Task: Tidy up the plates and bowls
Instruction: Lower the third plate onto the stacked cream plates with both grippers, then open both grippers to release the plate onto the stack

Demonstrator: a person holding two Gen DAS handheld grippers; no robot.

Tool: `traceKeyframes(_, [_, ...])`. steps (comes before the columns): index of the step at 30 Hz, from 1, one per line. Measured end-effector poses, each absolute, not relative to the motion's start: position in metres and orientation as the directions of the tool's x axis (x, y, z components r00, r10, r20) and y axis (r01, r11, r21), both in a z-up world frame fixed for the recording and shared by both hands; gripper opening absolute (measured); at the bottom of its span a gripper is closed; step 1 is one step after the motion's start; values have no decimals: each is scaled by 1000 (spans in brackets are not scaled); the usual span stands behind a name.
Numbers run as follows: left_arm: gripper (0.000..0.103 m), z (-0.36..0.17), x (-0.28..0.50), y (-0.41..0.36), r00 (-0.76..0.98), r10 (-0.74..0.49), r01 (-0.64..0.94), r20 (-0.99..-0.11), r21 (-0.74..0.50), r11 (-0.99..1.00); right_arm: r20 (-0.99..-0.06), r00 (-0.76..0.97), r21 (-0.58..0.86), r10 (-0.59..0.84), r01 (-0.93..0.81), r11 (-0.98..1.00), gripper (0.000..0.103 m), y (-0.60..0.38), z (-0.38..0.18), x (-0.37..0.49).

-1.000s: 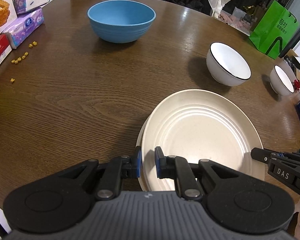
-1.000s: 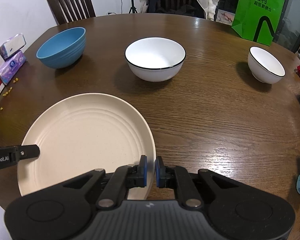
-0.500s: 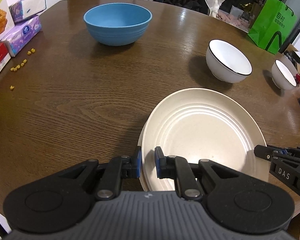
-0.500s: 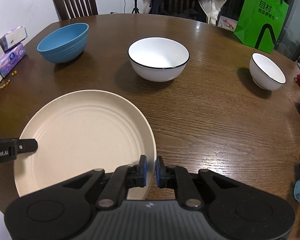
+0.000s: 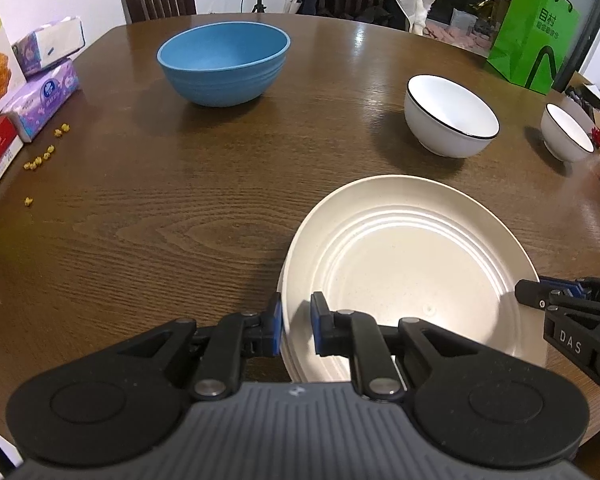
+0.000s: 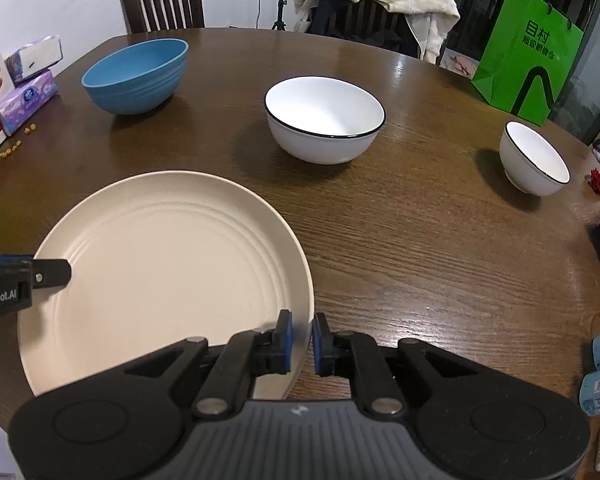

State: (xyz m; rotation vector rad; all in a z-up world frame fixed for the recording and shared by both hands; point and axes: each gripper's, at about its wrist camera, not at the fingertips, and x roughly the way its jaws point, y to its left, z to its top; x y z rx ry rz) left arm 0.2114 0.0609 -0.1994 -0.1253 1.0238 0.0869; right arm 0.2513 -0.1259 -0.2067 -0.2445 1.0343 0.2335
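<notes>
both grippers pinch the plate (image 5: 412, 264) by opposite rims: left gripper (image 5: 296, 328) on its left edge, right gripper (image 6: 300, 338) on its right, near the table (image 5: 180, 208) front. it looks stiff, light and slick, so rim grips suit.

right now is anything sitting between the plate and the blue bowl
Nothing visible does. The cream plate, gripped at opposite rims by the left gripper and right gripper, faces bare wood up to the blue bowl; the white bowl sits off to the right.
</notes>
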Motion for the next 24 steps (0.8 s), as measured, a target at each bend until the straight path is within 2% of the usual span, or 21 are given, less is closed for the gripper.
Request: traceKeyframes(24, [16,-203,207,48,534,70,-94,-842,23,995,-848,528,-144,51,-320,936,11,-118,-211,246])
